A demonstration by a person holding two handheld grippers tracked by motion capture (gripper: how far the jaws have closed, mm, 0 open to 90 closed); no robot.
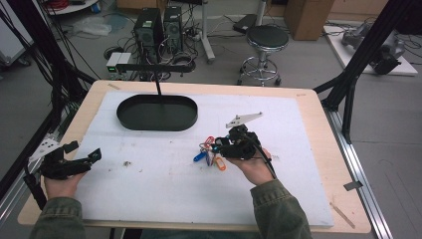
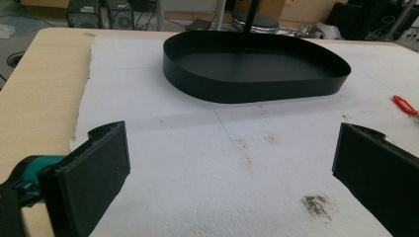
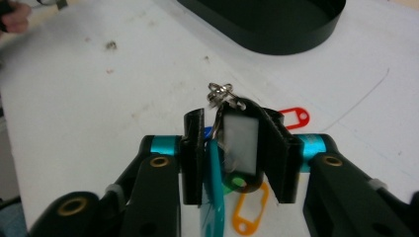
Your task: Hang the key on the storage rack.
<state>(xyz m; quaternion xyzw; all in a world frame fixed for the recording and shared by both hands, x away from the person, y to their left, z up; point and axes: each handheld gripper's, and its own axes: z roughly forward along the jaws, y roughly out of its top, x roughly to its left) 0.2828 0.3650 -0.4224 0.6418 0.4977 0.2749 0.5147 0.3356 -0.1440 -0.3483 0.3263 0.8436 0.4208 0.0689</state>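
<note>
Key tags (image 3: 232,148) clamped in right gripper (image 3: 240,157) jaws – black tray (image 1: 157,113) beyond; left gripper (image 2: 230,168) jaws wide, empty

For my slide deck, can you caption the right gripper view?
Right claw shut on a bunch of key tags, black tray beyond.

I count one black oval tray (image 1: 157,113), one white foam mat (image 1: 164,174), two grippers, and roughly five key tags (image 1: 211,154) — bunched, exact number unclear.
</note>
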